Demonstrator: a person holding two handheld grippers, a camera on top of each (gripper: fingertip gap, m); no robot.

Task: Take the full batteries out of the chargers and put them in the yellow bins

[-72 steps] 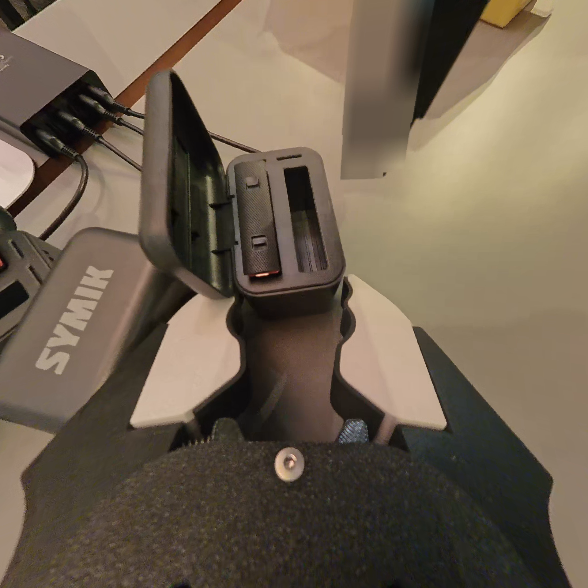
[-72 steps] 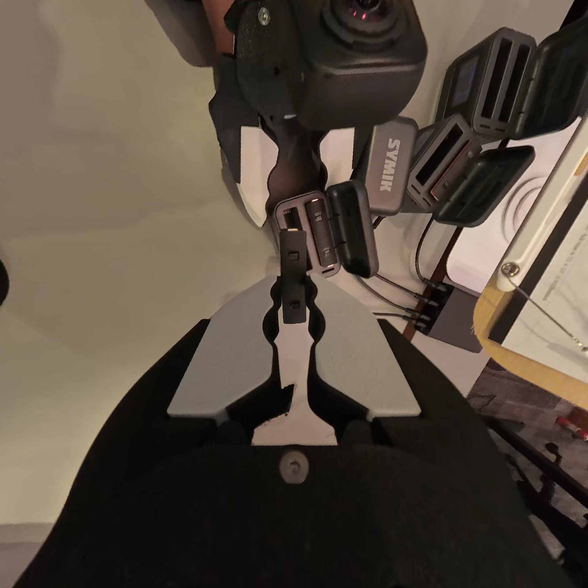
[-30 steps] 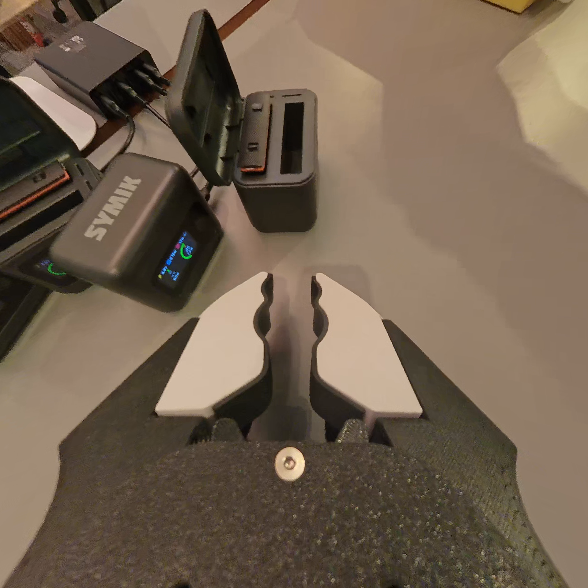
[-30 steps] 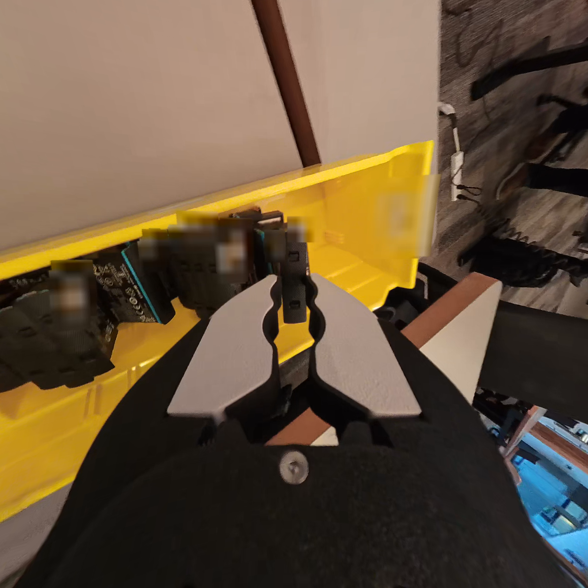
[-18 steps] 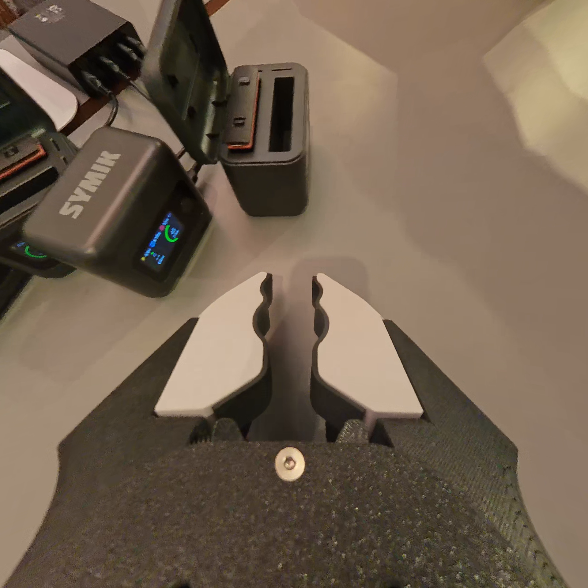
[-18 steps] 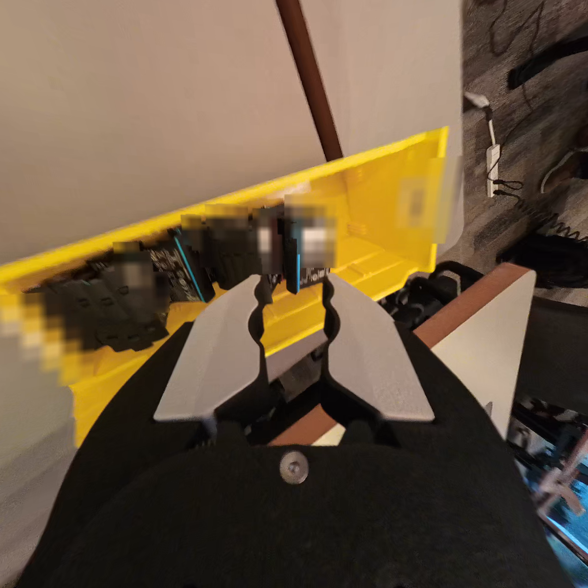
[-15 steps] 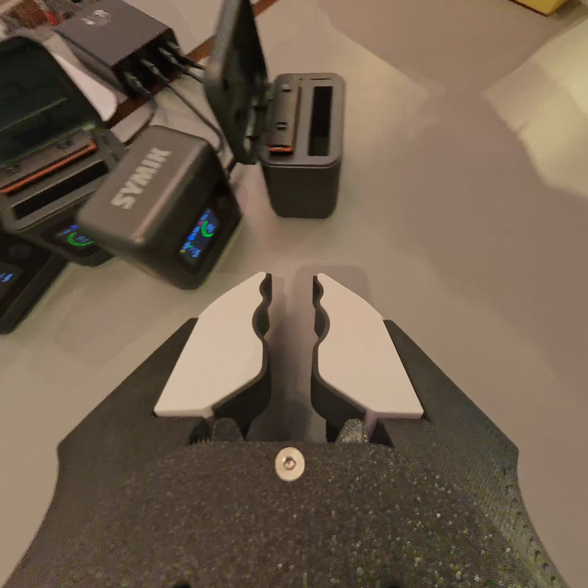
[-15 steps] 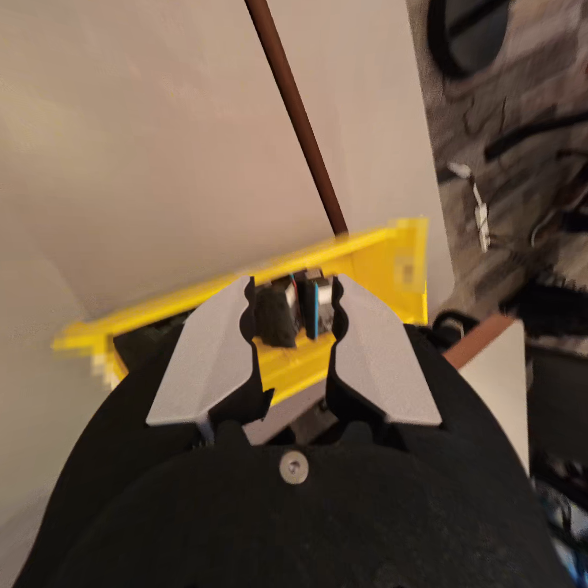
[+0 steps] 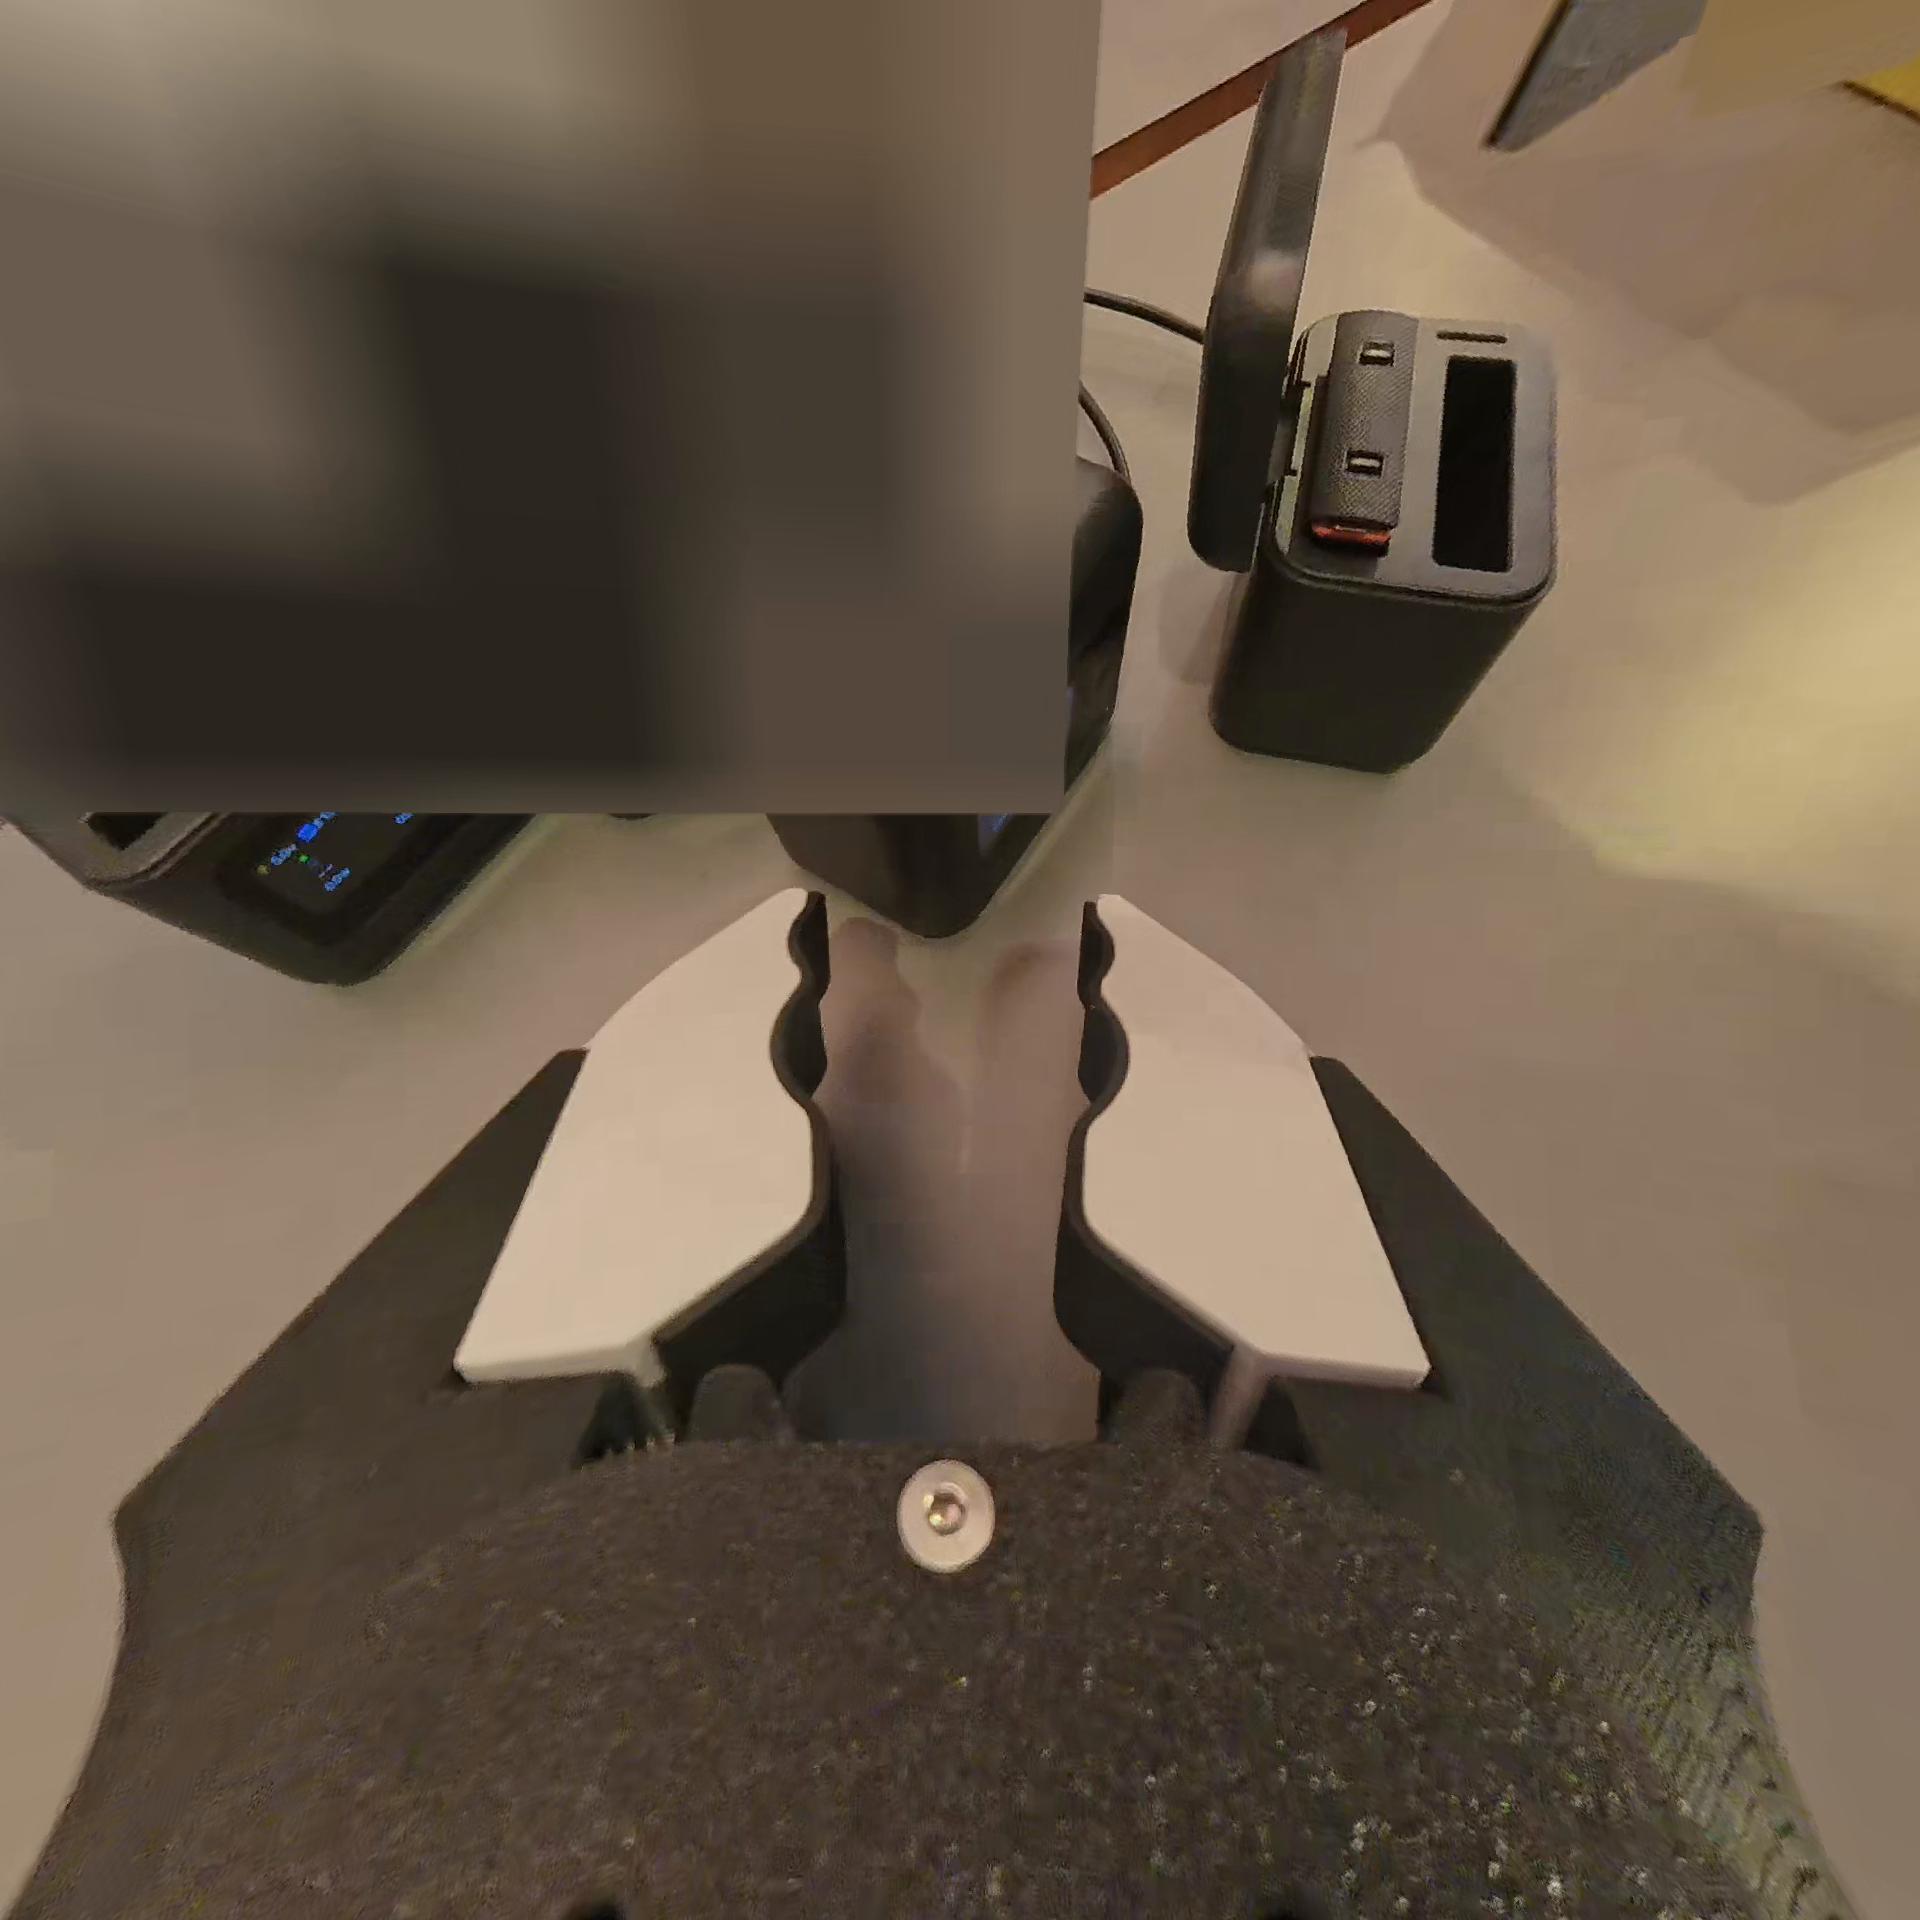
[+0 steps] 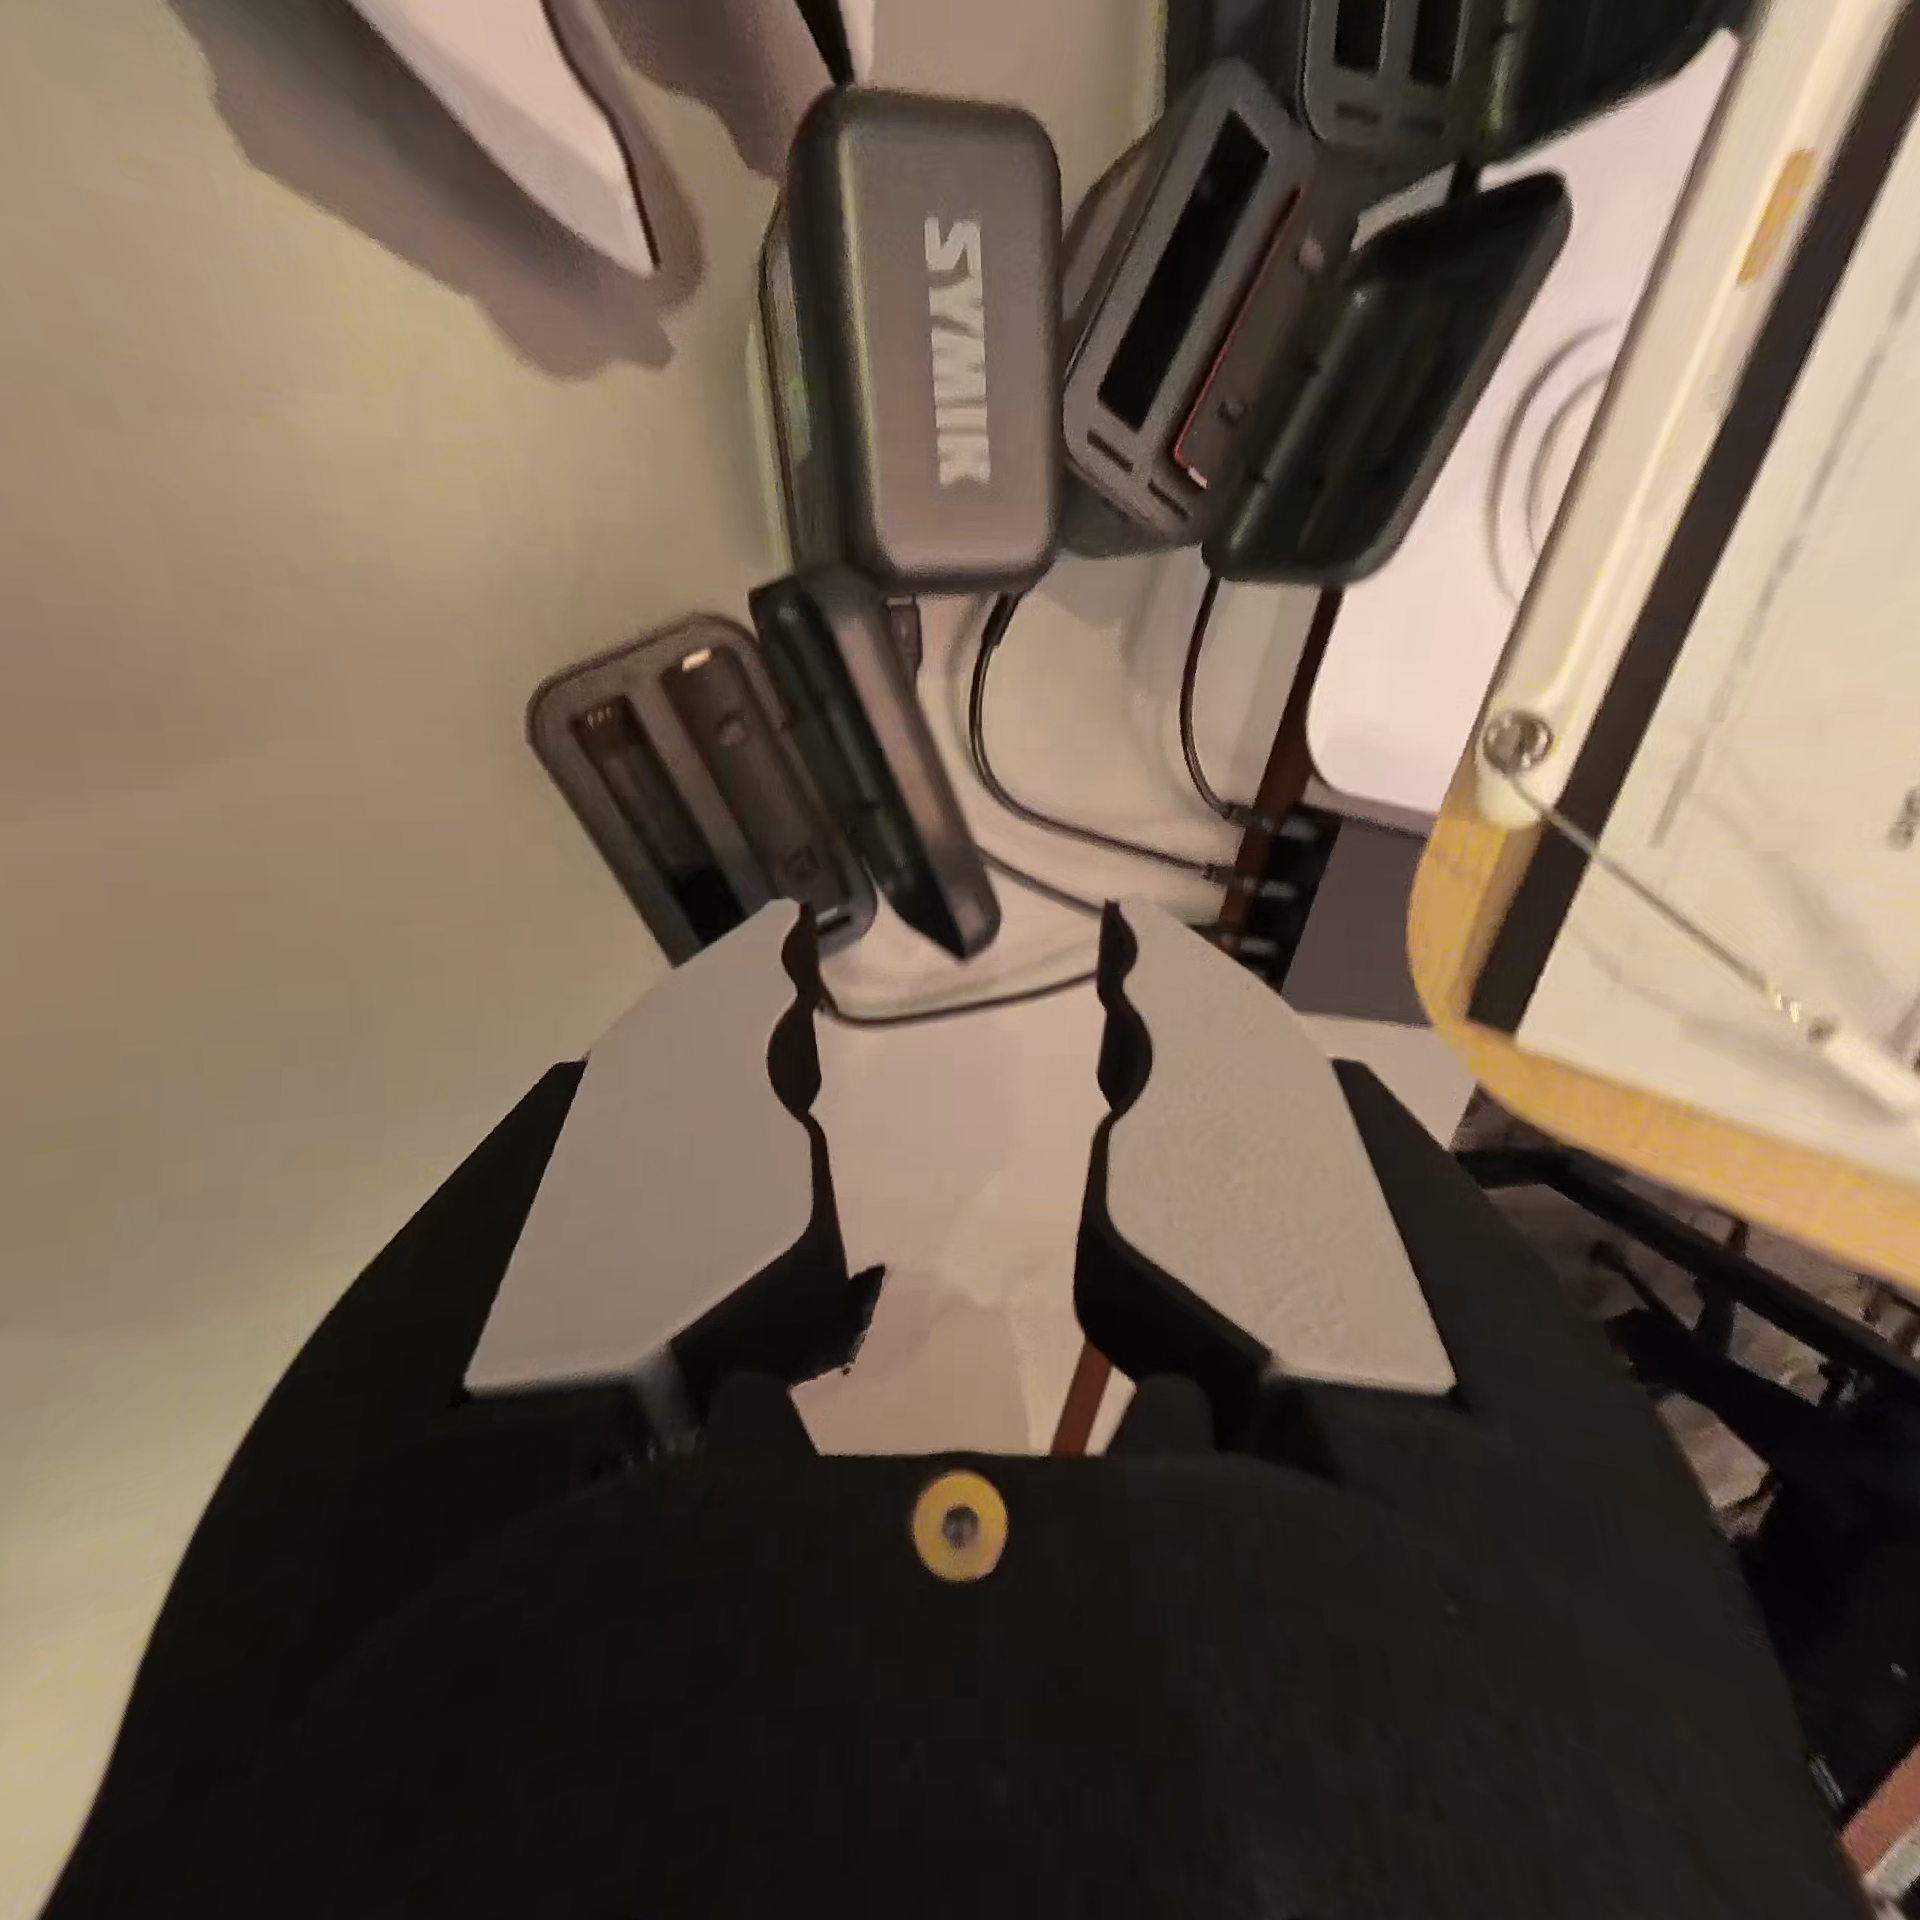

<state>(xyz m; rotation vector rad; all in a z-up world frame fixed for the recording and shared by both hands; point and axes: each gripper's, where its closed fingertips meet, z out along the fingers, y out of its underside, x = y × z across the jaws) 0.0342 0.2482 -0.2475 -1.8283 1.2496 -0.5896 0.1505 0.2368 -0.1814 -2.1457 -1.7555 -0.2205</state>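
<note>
On the pale table (image 9: 1558,1039), to the right of our empty, parted left gripper (image 9: 948,914), stands an open charger (image 9: 1382,644) with one battery (image 9: 1351,447) in its left slot. Our right gripper (image 10: 951,920) also gapes empty; a second ago it held a battery over the yellow bin. We judge the battery light, rigid and smooth, best pinched by its raised top.
</note>
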